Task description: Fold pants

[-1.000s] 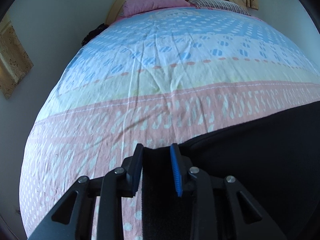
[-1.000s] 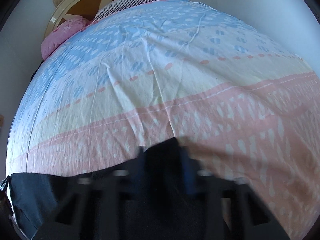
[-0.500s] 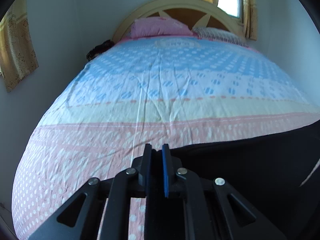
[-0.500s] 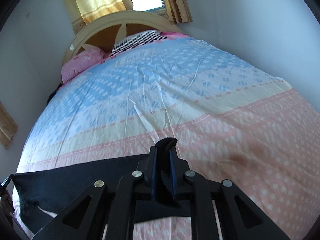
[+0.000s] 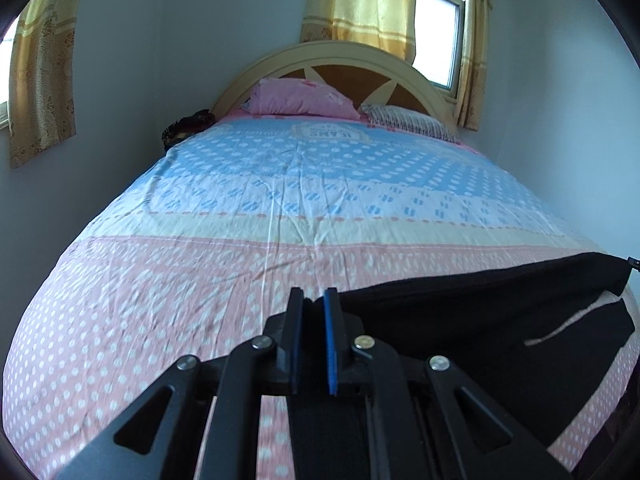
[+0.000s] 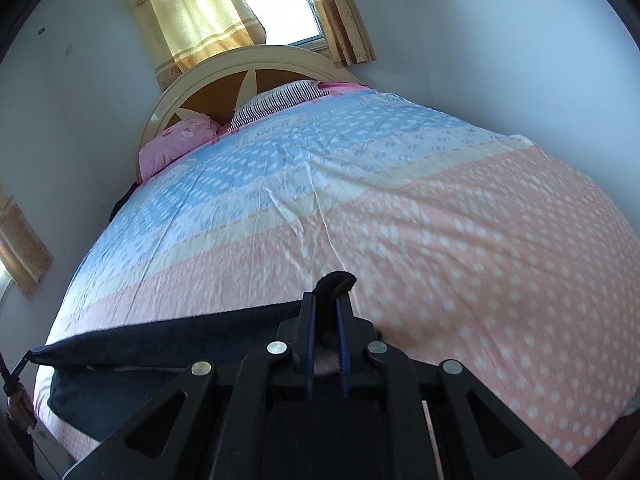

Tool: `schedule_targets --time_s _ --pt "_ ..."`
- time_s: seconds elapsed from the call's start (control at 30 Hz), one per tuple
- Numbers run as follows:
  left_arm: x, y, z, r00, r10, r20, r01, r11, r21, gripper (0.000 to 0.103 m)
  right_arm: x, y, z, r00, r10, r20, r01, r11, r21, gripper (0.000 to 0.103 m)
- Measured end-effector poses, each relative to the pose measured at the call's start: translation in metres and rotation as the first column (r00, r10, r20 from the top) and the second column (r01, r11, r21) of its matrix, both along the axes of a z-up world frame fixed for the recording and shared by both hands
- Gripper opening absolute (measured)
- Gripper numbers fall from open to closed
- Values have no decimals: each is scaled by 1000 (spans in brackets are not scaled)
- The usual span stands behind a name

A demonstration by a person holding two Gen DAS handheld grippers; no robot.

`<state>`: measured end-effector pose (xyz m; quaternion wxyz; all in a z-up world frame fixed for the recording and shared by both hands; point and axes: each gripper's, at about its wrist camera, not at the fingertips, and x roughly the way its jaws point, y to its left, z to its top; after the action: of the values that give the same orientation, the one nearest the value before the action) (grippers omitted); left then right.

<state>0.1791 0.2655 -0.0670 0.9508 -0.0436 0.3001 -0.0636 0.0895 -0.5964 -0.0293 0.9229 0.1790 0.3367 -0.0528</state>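
Both tongs clamped on the black pants (image 5: pixel 480 312): left gripper (image 5: pixel 314 304) & right gripper (image 6: pixel 326 300) on one edge, raised over bed (image 5: pixel 160 300) foot. I'd keep it taut, level, w/ hands moving together.

Both wrist cameras sit low at the foot of the pink-and-blue dotted bed (image 5: pixel 280 208), facing 12 o'clock toward the arched cream wooden headboard (image 5: pixel 336 56). They share the bedspread, headboard and yellow-curtained window (image 6: pixel 276 4).
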Motion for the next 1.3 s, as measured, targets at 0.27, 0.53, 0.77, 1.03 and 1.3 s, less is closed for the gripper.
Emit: schedule_targets --time_s 0.27,0.53,0.77,1.03,1.3 --pt "-58 2 -42 999 -38 -15 37 999 -20 11 -43 -5 -47 993 -16 -120 14 1000 -15 8" --pt "-71 9 -86 998 -23 -59 21 999 -39 18 -82 11 -9 996 -71 -58 65 993 -96 38" --pt "-76 4 -85 999 -34 -38 35 999 16 18 -49 172 13 943 319 -95 -333 901 -280 50" --pt "-91 -17 -80 996 -89 32 78 962 261 23 -15 349 -44 704 668 -240 -709 644 -287 50" --pt "-95 -29 -79 986 -165 36 141 920 366 19 -6 415 -77 606 730 -316 -793 526 -306 50"
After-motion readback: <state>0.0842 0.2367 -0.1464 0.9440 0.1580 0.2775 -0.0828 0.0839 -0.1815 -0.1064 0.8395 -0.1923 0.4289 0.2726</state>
